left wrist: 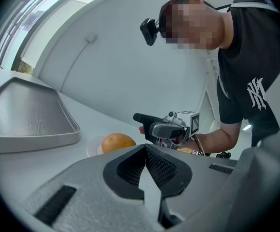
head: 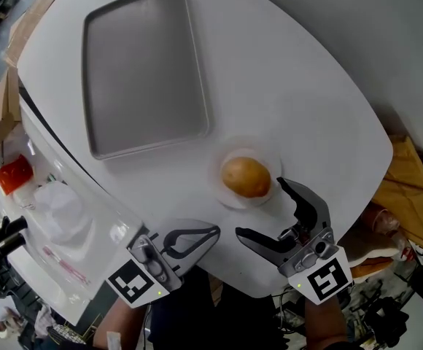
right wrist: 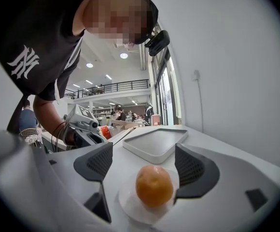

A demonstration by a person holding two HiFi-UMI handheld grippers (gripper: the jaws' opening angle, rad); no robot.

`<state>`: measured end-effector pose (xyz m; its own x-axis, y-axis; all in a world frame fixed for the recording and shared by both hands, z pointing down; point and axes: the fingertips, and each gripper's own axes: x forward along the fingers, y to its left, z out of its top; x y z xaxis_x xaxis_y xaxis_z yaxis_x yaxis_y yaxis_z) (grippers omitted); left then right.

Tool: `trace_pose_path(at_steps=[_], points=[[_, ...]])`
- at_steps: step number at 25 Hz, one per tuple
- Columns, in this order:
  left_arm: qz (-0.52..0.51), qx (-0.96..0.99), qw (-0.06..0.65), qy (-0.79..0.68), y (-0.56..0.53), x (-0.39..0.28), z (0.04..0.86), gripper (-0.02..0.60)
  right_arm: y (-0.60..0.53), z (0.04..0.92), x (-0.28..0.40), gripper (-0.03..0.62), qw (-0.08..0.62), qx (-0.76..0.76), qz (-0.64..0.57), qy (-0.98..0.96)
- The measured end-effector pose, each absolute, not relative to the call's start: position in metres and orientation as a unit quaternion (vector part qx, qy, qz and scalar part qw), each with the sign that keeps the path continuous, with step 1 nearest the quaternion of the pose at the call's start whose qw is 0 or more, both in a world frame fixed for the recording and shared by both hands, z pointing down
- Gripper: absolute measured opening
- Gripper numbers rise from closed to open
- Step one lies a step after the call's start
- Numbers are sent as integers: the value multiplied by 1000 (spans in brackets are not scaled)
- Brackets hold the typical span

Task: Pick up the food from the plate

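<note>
Round food (head: 246,176) sits on small plate (head: 228,198) at desk (head: 306,93) edge, just ahead of right gripper (head: 260,206); its jaws gape wide, empty, framing it. Left gripper (head: 213,232) has jaws together, empty, off to the side; right is nearer.

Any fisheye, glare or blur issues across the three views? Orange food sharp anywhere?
Head view: mild wide-angle bend, even light, round orange food sharp on its white plate, soft sheen on the grey rectangular tray. Left gripper view: heavy fisheye, dark round vignette, bright window glare top left, food small but clear. Right gripper view: same fisheye and vignette, food sharp, ceiling lights bright.
</note>
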<state>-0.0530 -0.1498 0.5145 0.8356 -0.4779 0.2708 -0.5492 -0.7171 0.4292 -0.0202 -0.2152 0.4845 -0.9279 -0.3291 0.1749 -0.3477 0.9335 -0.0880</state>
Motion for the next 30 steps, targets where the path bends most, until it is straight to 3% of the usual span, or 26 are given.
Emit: trace_pose_path(at_steps=[18,30], points=[[65,922,258,-281,-170,-56,520,7,-234,548,-29,411,180,161,79,-967],[45,915,282,-284,-178,-59,524,8,-237,573,-39,411,227,135,82,-961]])
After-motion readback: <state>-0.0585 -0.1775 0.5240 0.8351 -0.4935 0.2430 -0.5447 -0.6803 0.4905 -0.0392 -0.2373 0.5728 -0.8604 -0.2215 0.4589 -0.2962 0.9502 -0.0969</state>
